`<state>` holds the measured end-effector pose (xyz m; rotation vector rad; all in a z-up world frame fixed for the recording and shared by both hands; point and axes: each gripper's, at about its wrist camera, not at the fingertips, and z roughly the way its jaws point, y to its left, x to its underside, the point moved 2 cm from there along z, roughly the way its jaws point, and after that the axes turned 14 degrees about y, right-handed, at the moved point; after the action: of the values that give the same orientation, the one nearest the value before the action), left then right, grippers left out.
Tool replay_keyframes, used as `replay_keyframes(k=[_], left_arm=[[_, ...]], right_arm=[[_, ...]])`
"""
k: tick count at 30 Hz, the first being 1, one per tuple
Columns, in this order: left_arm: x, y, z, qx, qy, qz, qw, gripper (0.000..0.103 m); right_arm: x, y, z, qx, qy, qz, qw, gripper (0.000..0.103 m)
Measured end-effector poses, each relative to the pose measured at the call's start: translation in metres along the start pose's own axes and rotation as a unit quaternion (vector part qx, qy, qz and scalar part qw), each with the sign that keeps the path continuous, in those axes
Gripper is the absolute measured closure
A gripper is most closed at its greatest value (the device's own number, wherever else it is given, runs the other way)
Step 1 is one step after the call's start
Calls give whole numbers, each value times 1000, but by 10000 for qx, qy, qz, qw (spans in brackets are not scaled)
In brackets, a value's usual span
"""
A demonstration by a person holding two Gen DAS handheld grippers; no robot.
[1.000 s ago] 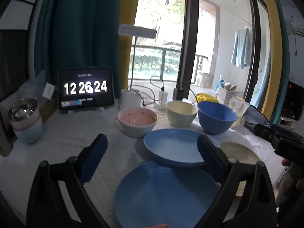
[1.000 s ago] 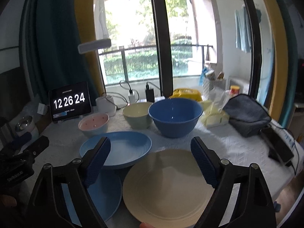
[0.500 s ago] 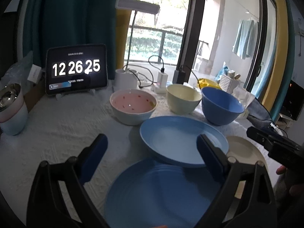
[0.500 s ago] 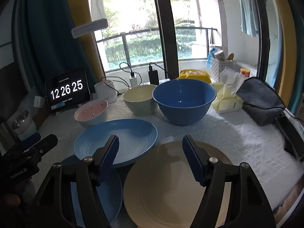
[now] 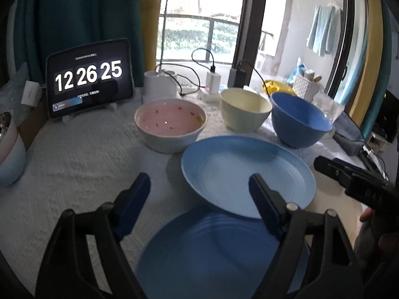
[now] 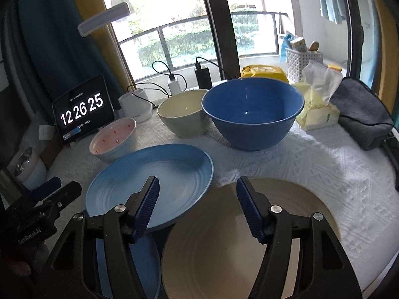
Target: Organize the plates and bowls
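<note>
Plates on worktop (image 5: 74,164): left gripper (image 5: 199,189) over dark blue plate (image 5: 212,256), right gripper (image 6: 197,191) over cream plate (image 6: 224,249), both jaws narrowing, gripping nothing.

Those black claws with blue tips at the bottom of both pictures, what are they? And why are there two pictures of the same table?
They are grabbing tools that a person holds, one in each hand, each with a small camera looking along its fingers. One picture comes from the left tool, the other from the right tool. Both have just been closing a little, but they are open and hold nothing. On the white tablecloth lie a light blue plate, a darker blue plate and a cream plate. Behind stand a pink bowl, a cream bowl and a blue bowl.
</note>
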<state>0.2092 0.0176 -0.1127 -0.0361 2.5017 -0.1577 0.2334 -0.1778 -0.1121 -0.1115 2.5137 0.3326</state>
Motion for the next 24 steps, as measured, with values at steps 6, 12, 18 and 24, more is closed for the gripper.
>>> replay_keyframes(k=[6,12,18,24], left_arm=[[-2,0,13,97,253,-144,9995,45],[0,0,24,74,483,-173,9987,47],[3,-7,27,210,586,-81,9980,47],[4,-14,25,282,585,23,9979,52]], right_arm=[[-4,-3,14,-11,187,67,9998,44],[-2,-8,26,-1,377,168,9991,51],[-1,-6,30,29,476,155,9987,63],[-1,0,29,32,497,66,9987,81]])
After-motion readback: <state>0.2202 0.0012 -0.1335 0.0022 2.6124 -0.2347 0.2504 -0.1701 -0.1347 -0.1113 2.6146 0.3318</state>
